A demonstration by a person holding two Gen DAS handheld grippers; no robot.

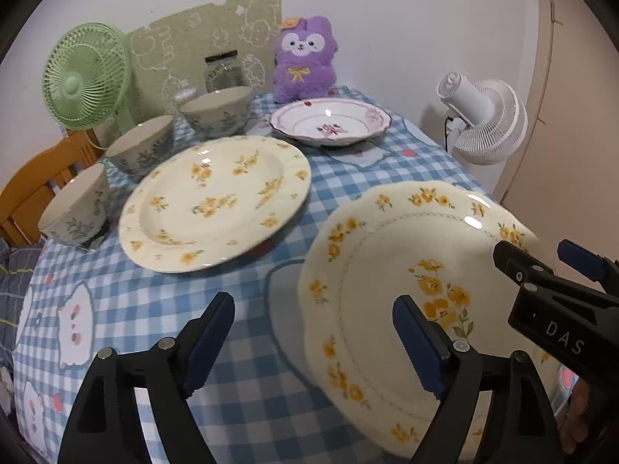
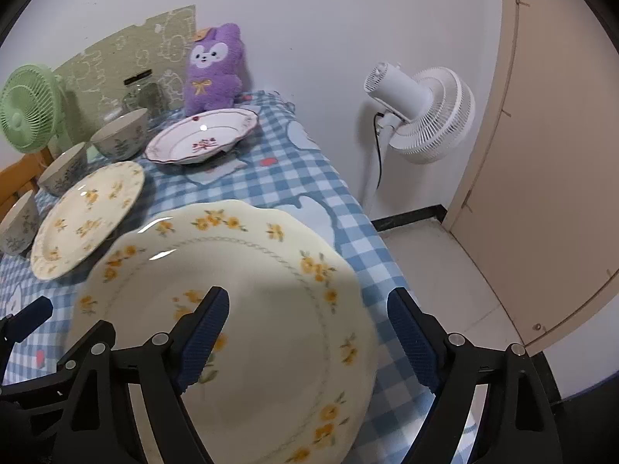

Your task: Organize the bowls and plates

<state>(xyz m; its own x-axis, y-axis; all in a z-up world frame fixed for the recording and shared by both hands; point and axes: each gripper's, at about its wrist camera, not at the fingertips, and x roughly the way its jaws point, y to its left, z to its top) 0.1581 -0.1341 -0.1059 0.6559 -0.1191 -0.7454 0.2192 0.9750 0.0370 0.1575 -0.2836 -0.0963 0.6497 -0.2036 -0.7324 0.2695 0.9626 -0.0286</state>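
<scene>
Both grippers wide open and holding nothing: the scalloped yellow-flowered plate (image 2: 232, 328) lies on the tabletop (image 1: 240, 332) directly below the right gripper (image 2: 307, 342), and just right of the left gripper (image 1: 313, 344), making the right the nearer.

The left tongs (image 1: 315, 342) gape above the checked surface (image 1: 247, 294), one pad over the scalloped yellow-flowered plate (image 1: 387, 278).
</scene>
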